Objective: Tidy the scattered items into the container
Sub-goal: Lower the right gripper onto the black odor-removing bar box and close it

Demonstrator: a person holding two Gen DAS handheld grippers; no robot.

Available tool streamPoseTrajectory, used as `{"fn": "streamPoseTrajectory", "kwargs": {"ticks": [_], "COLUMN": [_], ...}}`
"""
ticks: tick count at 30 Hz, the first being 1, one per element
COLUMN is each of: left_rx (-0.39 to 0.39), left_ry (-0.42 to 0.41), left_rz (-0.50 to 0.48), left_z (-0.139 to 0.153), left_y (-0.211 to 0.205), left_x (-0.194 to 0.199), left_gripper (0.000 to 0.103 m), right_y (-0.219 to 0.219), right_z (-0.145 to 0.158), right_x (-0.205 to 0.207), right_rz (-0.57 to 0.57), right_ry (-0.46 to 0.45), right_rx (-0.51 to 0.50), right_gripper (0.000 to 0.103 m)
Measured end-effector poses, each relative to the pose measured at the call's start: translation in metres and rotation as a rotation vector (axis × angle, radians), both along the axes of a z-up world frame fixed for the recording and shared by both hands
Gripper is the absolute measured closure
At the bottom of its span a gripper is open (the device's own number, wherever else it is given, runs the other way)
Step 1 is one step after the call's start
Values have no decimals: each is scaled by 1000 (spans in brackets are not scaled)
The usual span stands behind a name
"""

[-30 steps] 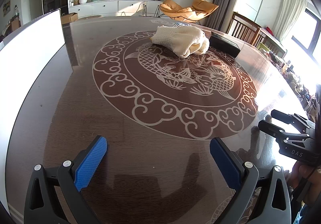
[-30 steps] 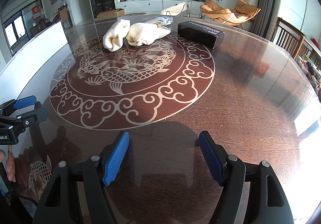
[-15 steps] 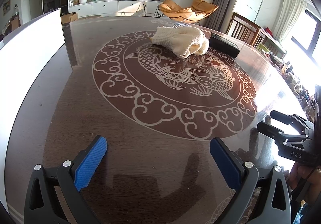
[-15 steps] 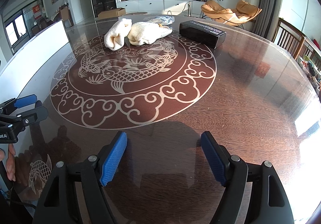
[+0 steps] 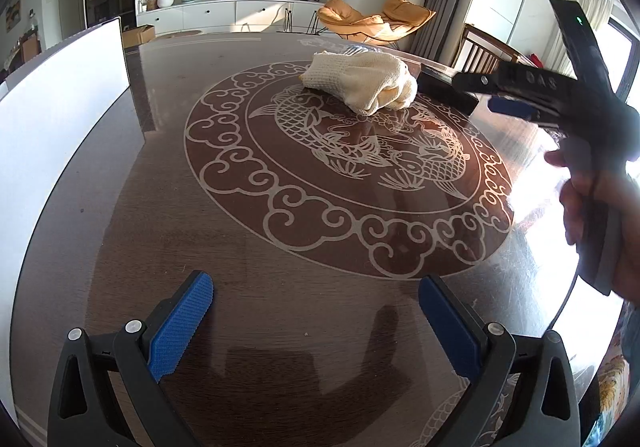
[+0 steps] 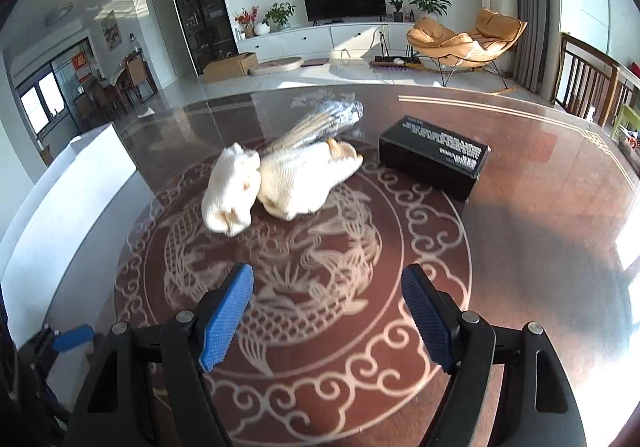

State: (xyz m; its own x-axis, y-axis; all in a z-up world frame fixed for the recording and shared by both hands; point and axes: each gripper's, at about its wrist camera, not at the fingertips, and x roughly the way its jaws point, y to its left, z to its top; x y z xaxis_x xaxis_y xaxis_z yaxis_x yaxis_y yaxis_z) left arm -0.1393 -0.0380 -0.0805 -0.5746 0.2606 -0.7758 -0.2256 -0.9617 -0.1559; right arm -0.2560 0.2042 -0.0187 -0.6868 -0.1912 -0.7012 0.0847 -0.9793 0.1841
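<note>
Two cream knitted gloves (image 6: 280, 183) lie together on the round patterned table (image 6: 540, 207), also seen in the left wrist view (image 5: 364, 85). A clear-wrapped bundle of sticks (image 6: 324, 121) lies just behind them. A black box (image 6: 434, 157) sits to their right. A white container (image 5: 60, 103) stands at the table's left. My right gripper (image 6: 328, 315) is open and empty, raised above the table a short way before the gloves; it shows in the left wrist view (image 5: 496, 91). My left gripper (image 5: 316, 323) is open and empty near the table's front edge.
Wooden chairs (image 6: 588, 83) stand at the table's right side. An orange lounge chair (image 6: 464, 41) and a TV cabinet (image 6: 320, 39) are far behind. The left gripper's tip shows at the lower left of the right wrist view (image 6: 72, 339).
My right gripper has risen and moved forward toward the gloves and box. My left gripper has stayed put, still open.
</note>
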Motion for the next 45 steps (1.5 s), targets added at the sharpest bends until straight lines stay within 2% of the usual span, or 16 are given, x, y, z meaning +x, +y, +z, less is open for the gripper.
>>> {"fn": "streamPoseTrajectory", "kwargs": {"ticks": [4,8,11,13,14,17,19,23,25,28,30,36,40,42,43,45], "left_rx": [1,13,20,18,15,9,6,1,-5,-7,-6,-32,-49,-56,-61,-73], "left_ry": [0,1,1,1,0,0,0,0,-1,-1,-1,-2,-2,-3,-4,-6], "left_rz": [0,0,0,-1,-1,-1,-1,-1,-1,-1,-1,-4,-6,-6,-7,-7], "left_z": [0,0,1,0,1,0,0,1,1,2,2,1,1,1,0,0], "left_y": [0,-1,-2,-2,-2,0,0,-1,0,0,-1,1,2,3,3,4], "left_x": [0,0,0,1,1,1,2,1,1,2,2,3,4,4,4,5], "left_gripper": [0,0,0,0,0,0,0,0,0,0,0,0,0,0,0,0], "right_y": [-20,-52,-87,-103,-104,-79,-50,27,49,51,53,58,65,67,69,67], "right_z": [1,-37,-44,-49,-48,-26,-6,20,15,-5,-16,-35,-47,-51,-51,-50], "right_x": [-80,-112,-88,-61,-47,-18,-12,-41,-67,-94,-106,-135,-156,-158,-156,-144], "right_rz": [-56,-9,195,378,415,371,279,75,97,231,275,336,307,291,289,276], "right_ry": [-65,-204,-200,-282,-303,-215,-116,0,-37,-107,-143,-152,-188,-196,-197,-198], "right_rx": [6,76,77,28,0,-16,43,133,169,349,403,456,413,397,367,351], "right_gripper": [25,25,25,29,29,28,27,26,26,26,26,25,26,30,41,41]}}
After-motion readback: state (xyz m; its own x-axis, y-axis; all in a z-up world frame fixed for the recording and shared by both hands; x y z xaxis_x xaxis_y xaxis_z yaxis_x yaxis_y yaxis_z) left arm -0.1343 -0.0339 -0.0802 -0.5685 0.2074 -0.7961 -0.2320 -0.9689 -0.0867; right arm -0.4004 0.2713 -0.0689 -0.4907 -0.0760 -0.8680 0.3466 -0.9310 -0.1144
